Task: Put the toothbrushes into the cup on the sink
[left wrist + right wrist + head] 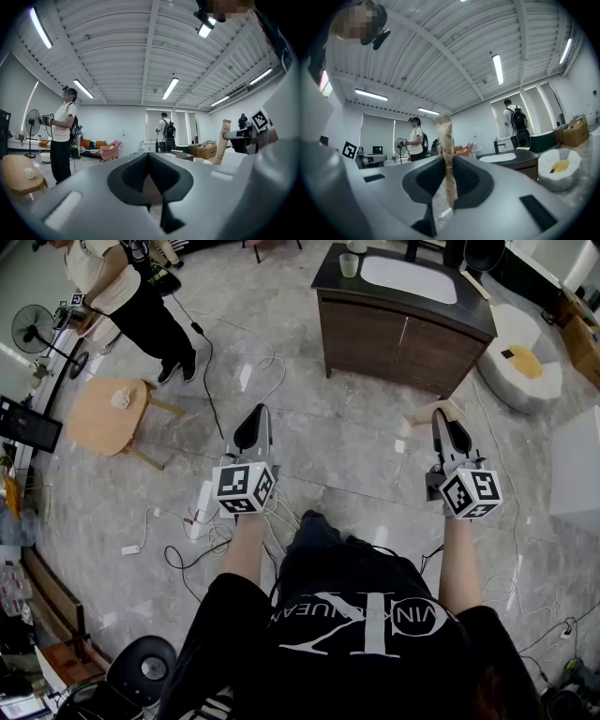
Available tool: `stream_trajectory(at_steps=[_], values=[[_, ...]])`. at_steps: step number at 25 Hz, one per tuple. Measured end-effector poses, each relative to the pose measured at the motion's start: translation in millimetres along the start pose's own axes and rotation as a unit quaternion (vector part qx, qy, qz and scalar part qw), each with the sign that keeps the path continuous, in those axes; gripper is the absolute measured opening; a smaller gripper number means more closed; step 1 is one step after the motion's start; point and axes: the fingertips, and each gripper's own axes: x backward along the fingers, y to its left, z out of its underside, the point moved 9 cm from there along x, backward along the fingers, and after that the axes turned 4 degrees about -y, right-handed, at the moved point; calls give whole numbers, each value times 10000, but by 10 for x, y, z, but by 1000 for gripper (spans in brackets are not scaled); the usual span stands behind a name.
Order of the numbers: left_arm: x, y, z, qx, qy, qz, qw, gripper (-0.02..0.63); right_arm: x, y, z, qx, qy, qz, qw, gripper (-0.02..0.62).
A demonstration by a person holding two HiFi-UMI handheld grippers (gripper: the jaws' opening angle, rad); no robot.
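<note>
Fingers (469,179) of the right gripper (449,161) are pinching a tan wrapped toothbrush (444,136) low down, risking it pivoting loose before the upper-centre cup (349,264). The left gripper (150,158) is resting with fingers together, empty.

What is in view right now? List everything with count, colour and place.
sink cabinet: one, dark brown with a white basin, far ahead
cup: one, pale, on the sink cabinet's left corner
side table: one, light wood, floor at left
fan: one, black, far left
cables: several, black and white, on the floor
bystander: one, pale top and dark trousers, top left
paper packet: one, tan, in the right gripper
left gripper: one, grey, shut and empty
right gripper: one, grey, shut on the paper packet
</note>
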Motion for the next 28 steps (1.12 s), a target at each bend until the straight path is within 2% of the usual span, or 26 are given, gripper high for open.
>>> stream_trajectory(at_steps=[10,14,22,28], values=[[-115,-144,47,53,10,62,10000,11,22,-78,7,-12,30,-35,10000,57],[-267,-107,156,143,142,115,9997,11,-51,-162,54,-58,49,39,10000,57],[-835,163,214,153,194,342,9991,11,-522,-368,103,-109,56,337,9994,57],[-1408,702,227,219,195,324,9990,11,-1195,-453,195,-117,117,413,9990,57]])
